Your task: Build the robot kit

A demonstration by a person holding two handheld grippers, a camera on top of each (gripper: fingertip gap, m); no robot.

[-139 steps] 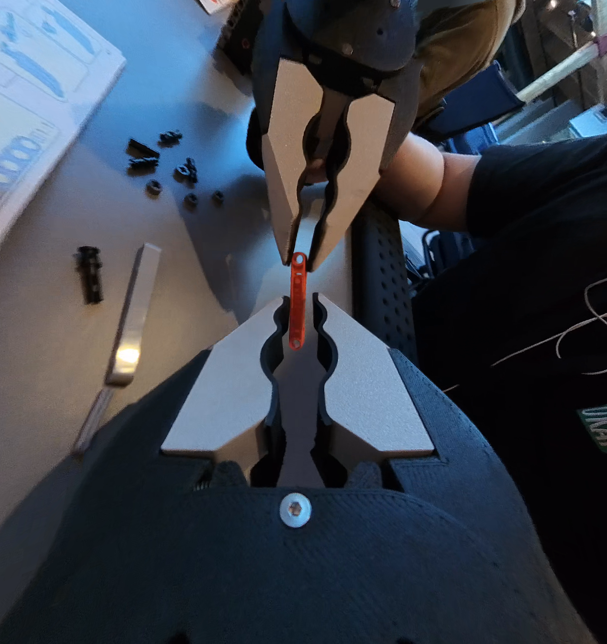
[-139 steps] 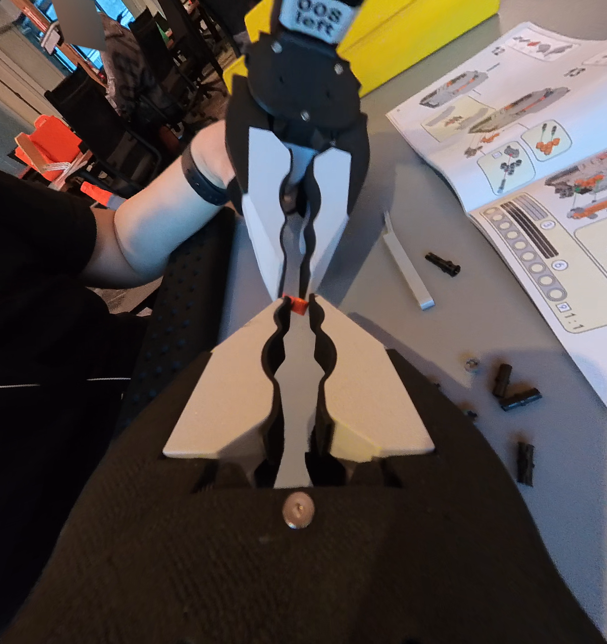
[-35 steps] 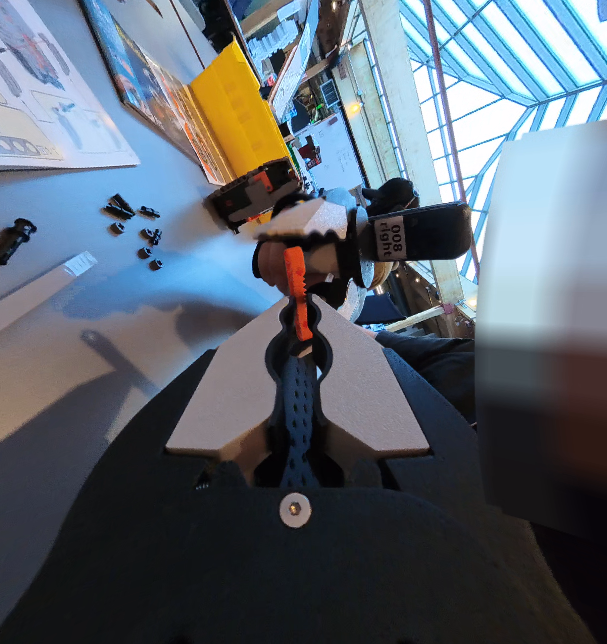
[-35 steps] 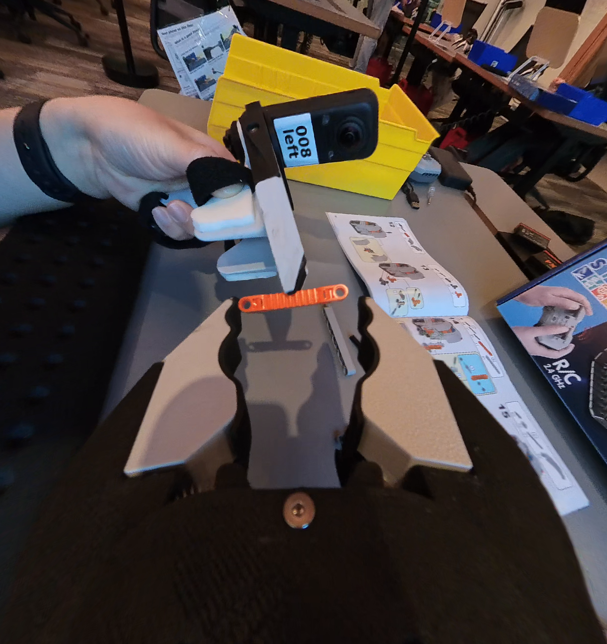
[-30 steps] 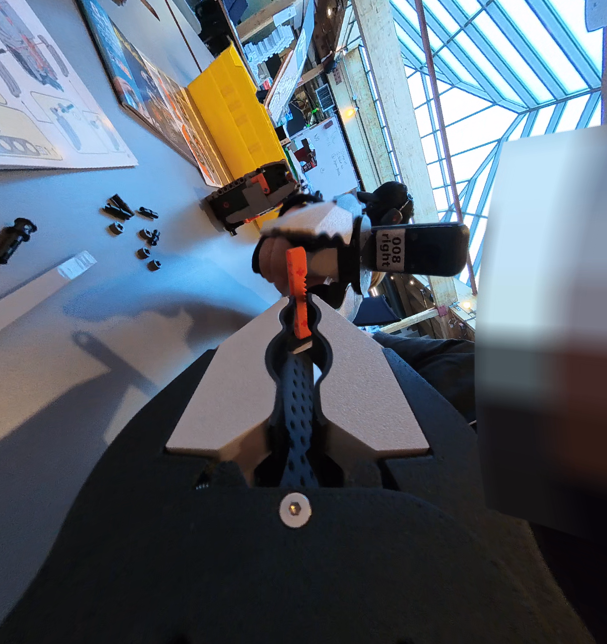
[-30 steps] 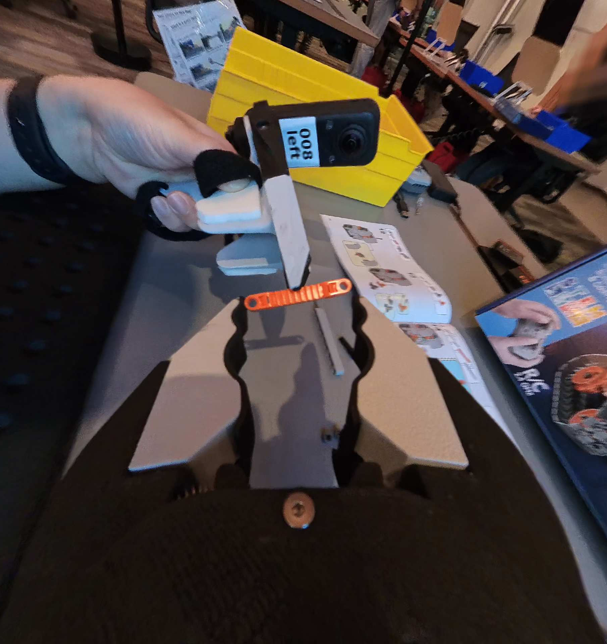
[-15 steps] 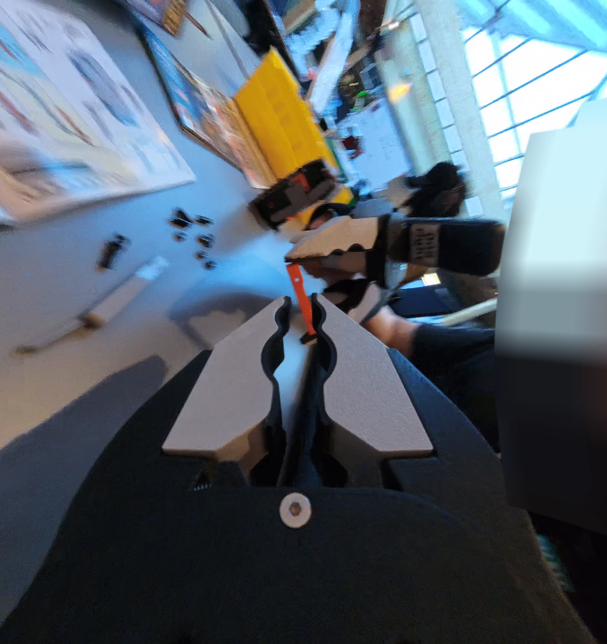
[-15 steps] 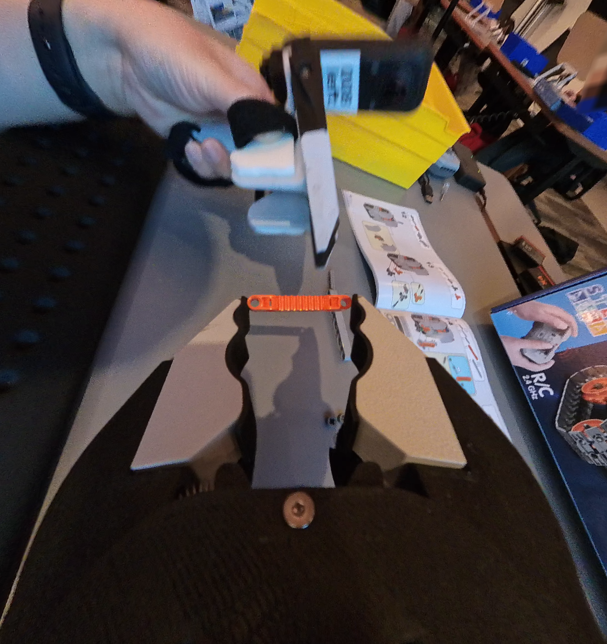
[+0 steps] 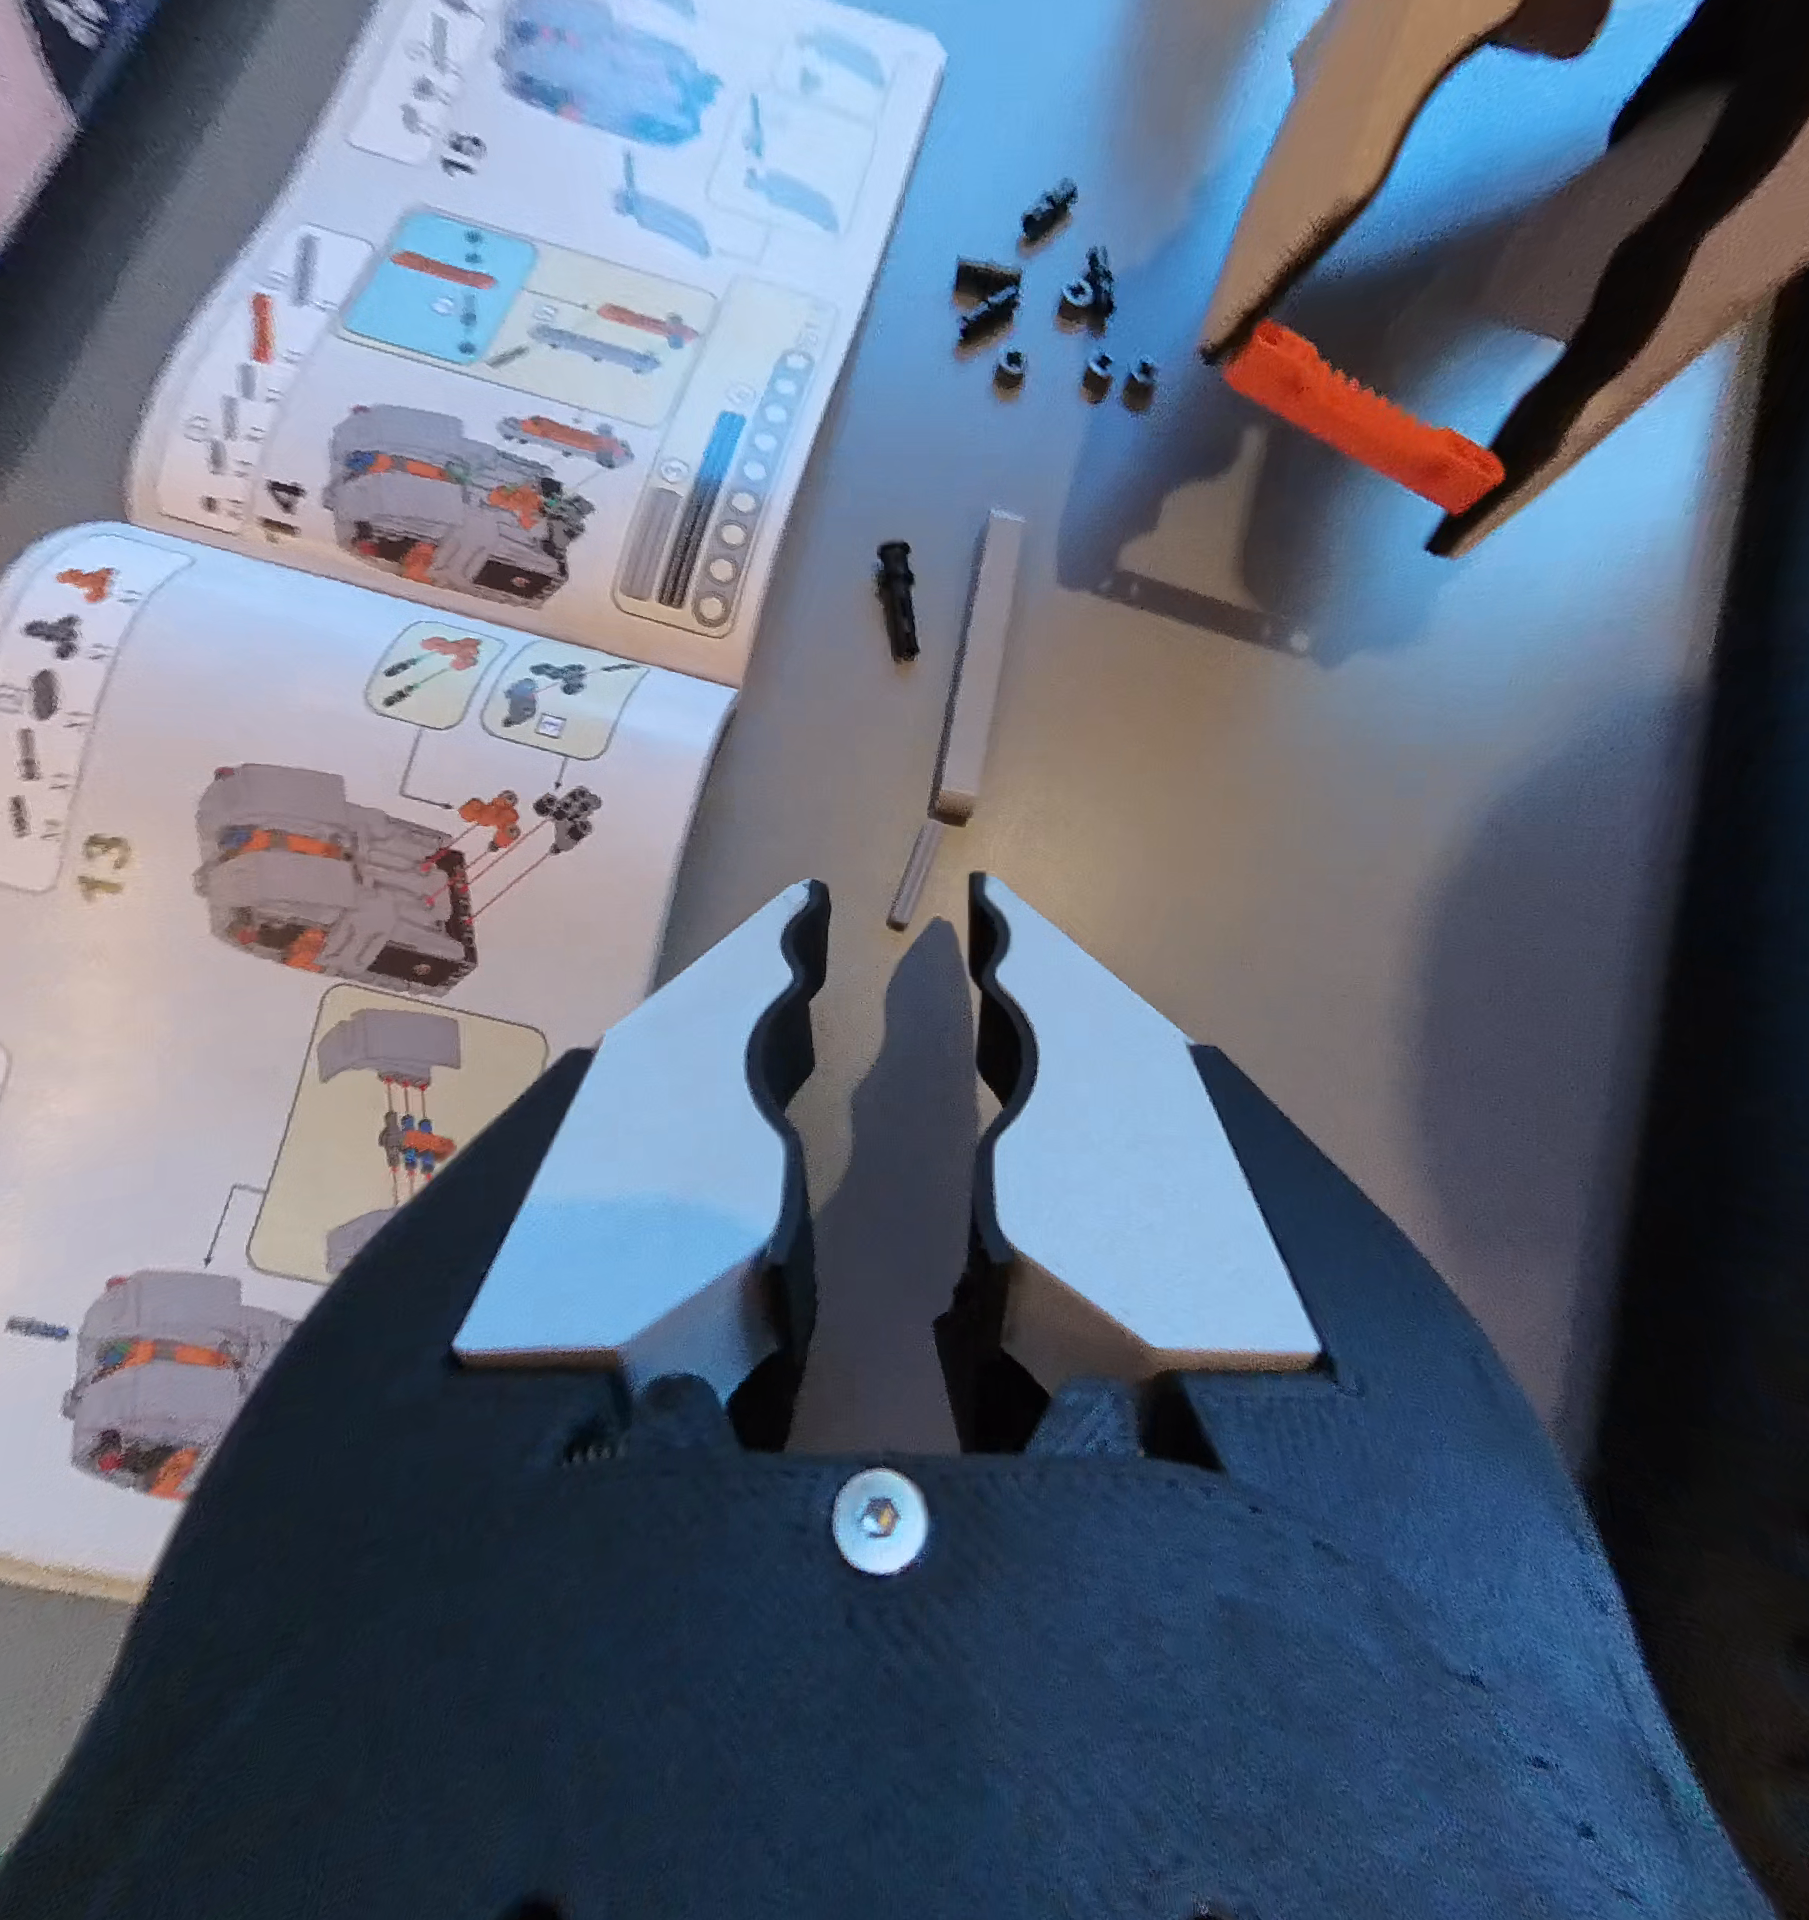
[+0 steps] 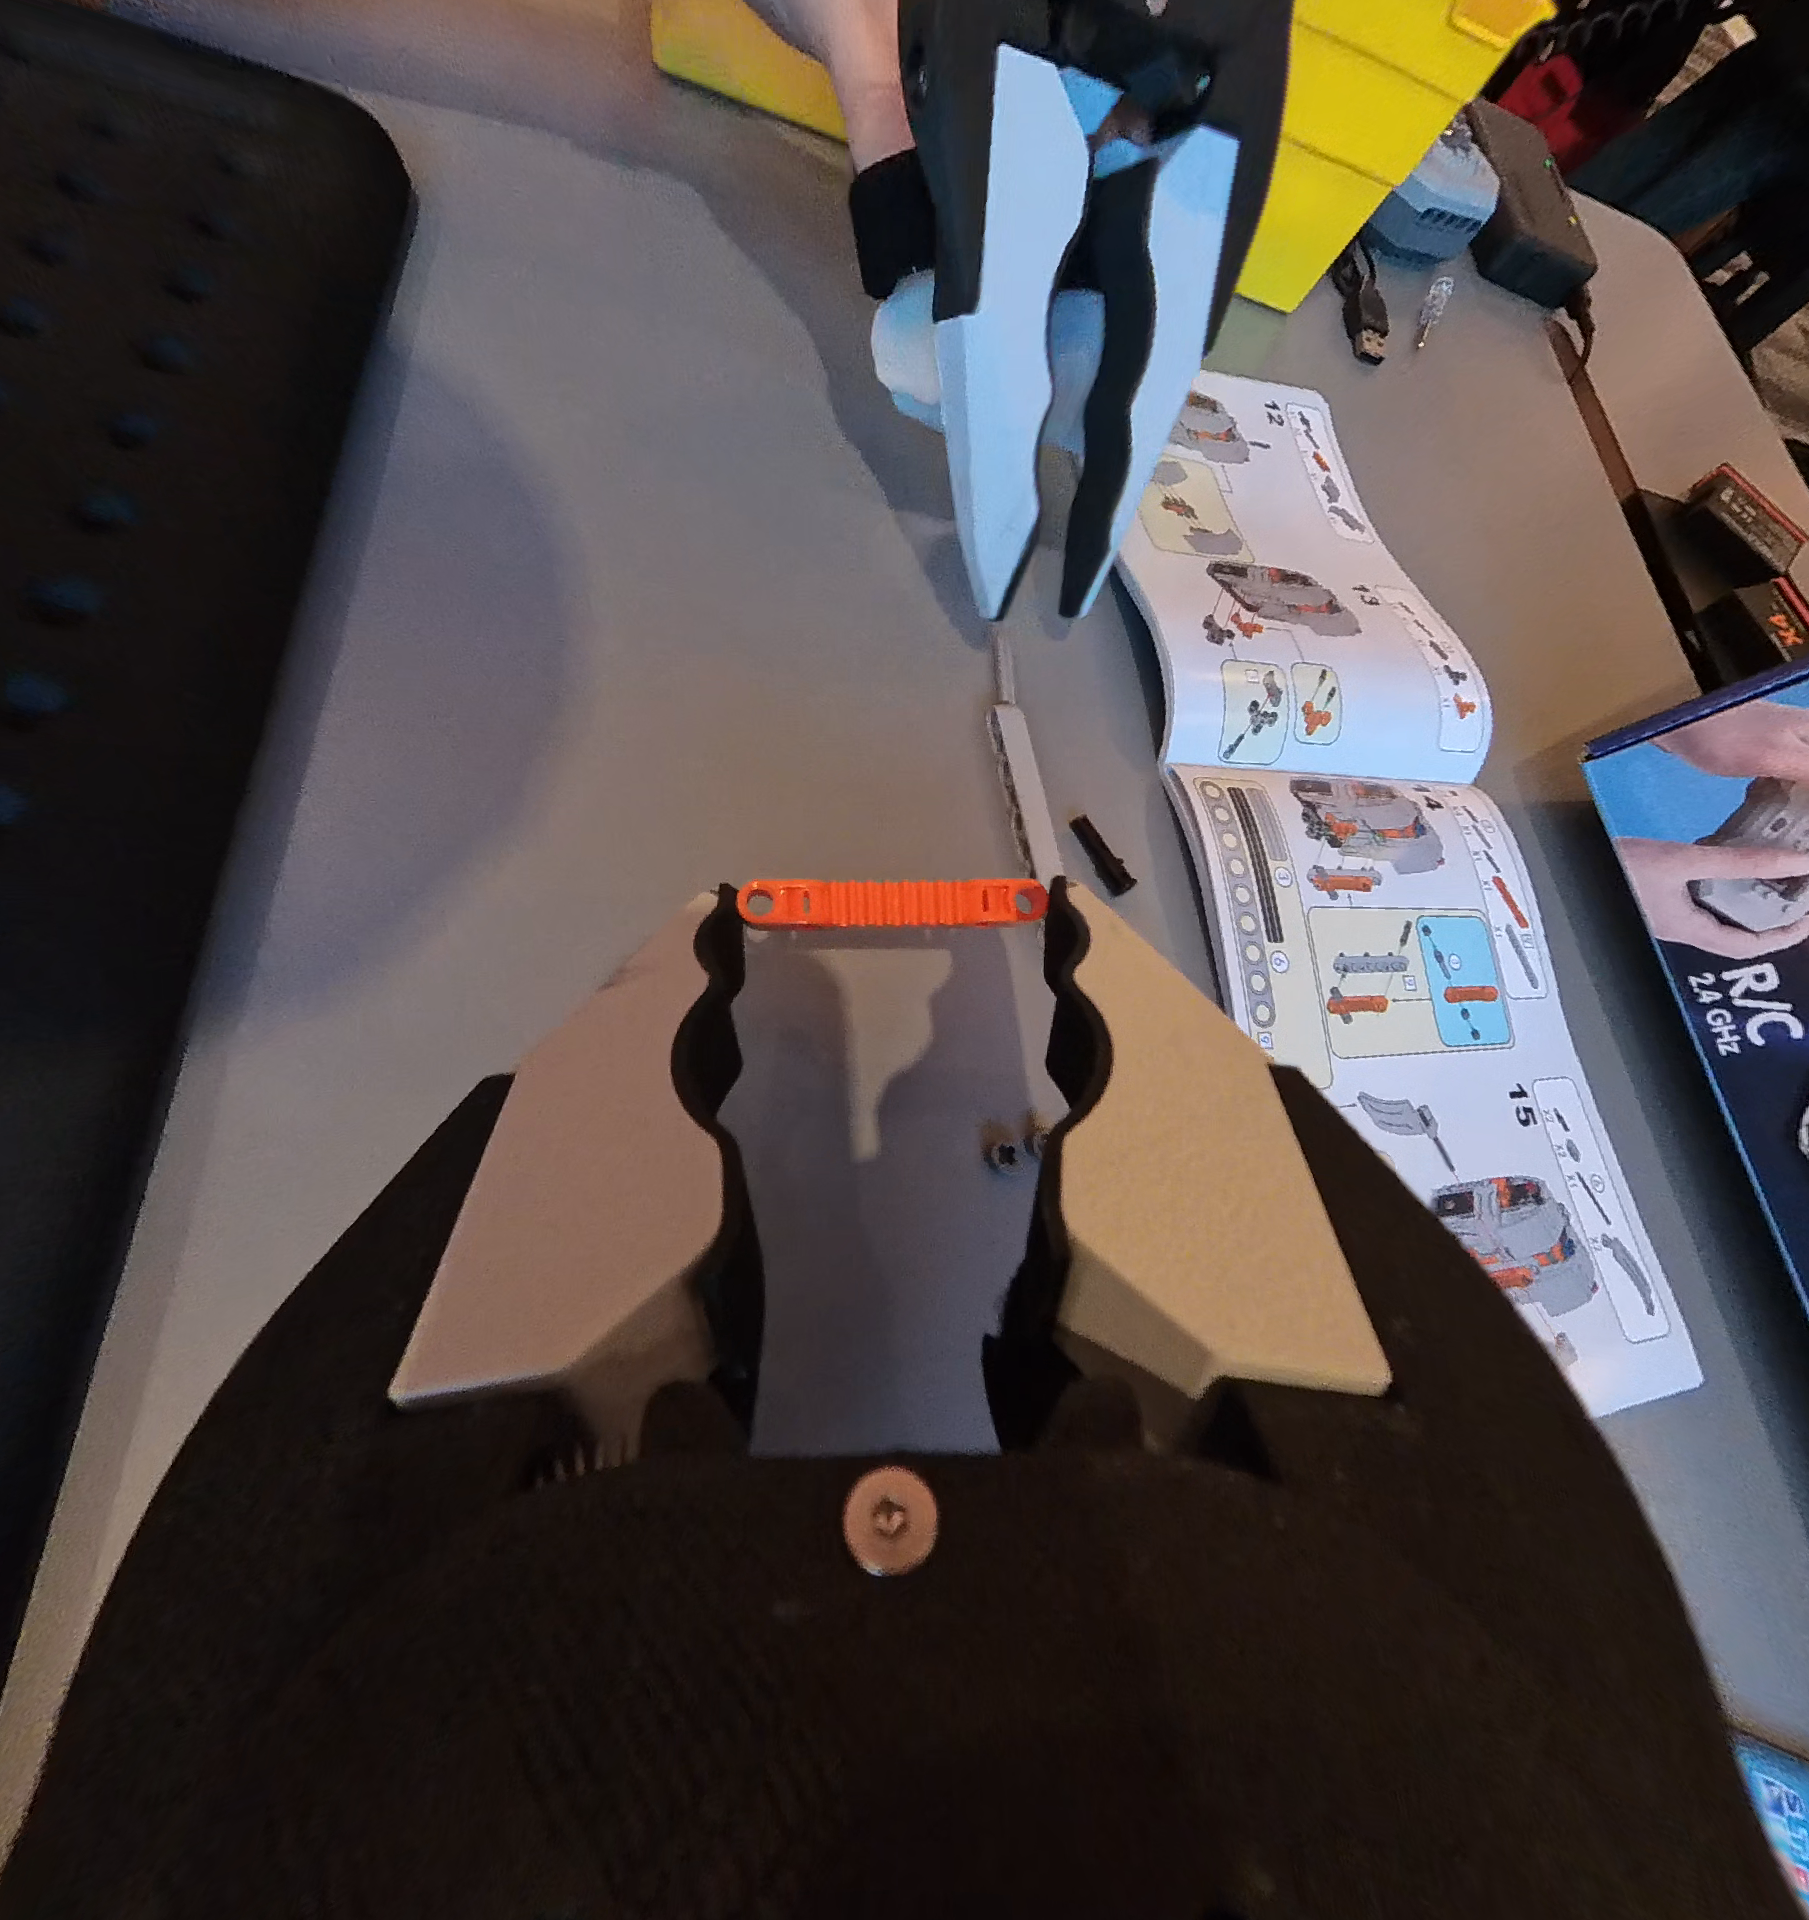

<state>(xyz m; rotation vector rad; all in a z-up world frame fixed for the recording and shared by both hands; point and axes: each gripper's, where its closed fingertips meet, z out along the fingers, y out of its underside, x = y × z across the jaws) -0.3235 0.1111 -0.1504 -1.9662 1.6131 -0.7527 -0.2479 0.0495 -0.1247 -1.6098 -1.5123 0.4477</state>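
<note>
R claw (image 10: 892, 896) grips orange strip (image 10: 889, 902), L claw (image 9: 898, 896) empty

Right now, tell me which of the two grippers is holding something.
The right gripper: its fingertips pinch the orange ribbed beam by both ends. The left gripper is empty, its jaws slightly apart.

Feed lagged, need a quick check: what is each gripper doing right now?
Left gripper: open, empty, above a grey bar.
Right gripper: shut on the orange ribbed strip, gripped end to end.
</note>
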